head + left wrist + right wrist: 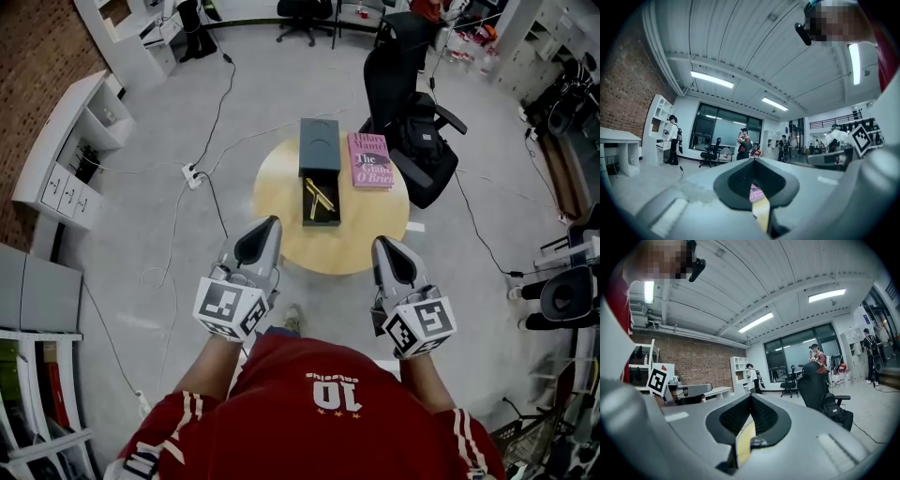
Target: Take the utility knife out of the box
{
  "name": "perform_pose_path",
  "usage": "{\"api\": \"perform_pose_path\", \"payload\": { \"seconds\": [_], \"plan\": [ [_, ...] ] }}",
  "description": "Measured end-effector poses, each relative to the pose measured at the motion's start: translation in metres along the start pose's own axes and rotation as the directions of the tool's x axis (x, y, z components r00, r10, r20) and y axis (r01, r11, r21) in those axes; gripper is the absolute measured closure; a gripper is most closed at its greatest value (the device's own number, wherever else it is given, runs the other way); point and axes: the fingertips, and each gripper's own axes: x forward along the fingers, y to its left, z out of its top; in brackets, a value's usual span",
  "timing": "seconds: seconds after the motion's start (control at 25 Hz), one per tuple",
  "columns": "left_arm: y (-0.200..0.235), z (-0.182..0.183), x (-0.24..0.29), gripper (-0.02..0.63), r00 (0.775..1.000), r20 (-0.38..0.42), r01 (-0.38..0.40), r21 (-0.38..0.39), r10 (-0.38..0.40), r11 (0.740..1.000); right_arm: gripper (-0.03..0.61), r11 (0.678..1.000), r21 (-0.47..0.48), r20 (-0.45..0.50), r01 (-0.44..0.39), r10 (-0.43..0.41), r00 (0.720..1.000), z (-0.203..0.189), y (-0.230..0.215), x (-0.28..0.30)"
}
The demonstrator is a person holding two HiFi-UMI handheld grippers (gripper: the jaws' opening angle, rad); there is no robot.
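White shelf unit (pixel 75 141) by the brick wall at far left, with a power strip (pixel 192 175) and loose cables on the floor beside it. Left gripper (pixel 265 230) is held level, short of the near-left edge of the round wooden table (pixel 281 202). In the left gripper view, the left gripper's (pixel 754 164) jaws are pressed together with nothing between them.

A dark box (pixel 319 150) lies from the table's far edge toward the centre, its tray pulled out on the near side. The utility knife (pixel 319 199), yellowish, lies in that tray, untouched and well apart from both tools. A pink book (pixel 369 159) lies flat just beside the box, at the far-right edge.

Right gripper (pixel 385 247) is at the near-right edge, also level. In its own view, the right gripper's (pixel 751 401) jaws are pressed together and empty.

A black office chair (pixel 403 94) carrying a backpack (pixel 422 141) stands against the table's far-right side.
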Motion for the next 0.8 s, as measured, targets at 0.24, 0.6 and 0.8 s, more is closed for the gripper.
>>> {"api": "perform_pose_path", "payload": {
  "seconds": [0.24,0.6,0.8],
  "plan": [
    [0.037,0.012,0.027,0.611,0.999,0.010,0.051,0.018,-0.051,0.999,0.578,0.999,-0.004,0.015,0.040,-0.040,0.999,0.008,0.000,0.045],
    [0.073,0.009,0.045,0.611,0.995,0.019,0.101,0.002,-0.101,0.995,0.578,0.997,-0.030,0.007,0.073,-0.073,0.997,0.008,0.010,0.086],
    [0.083,0.003,0.043,0.611,0.995,0.010,0.100,-0.005,-0.100,0.995,0.577,0.997,-0.042,-0.001,0.068,-0.068,0.998,0.007,0.010,0.098]
  ]
}}
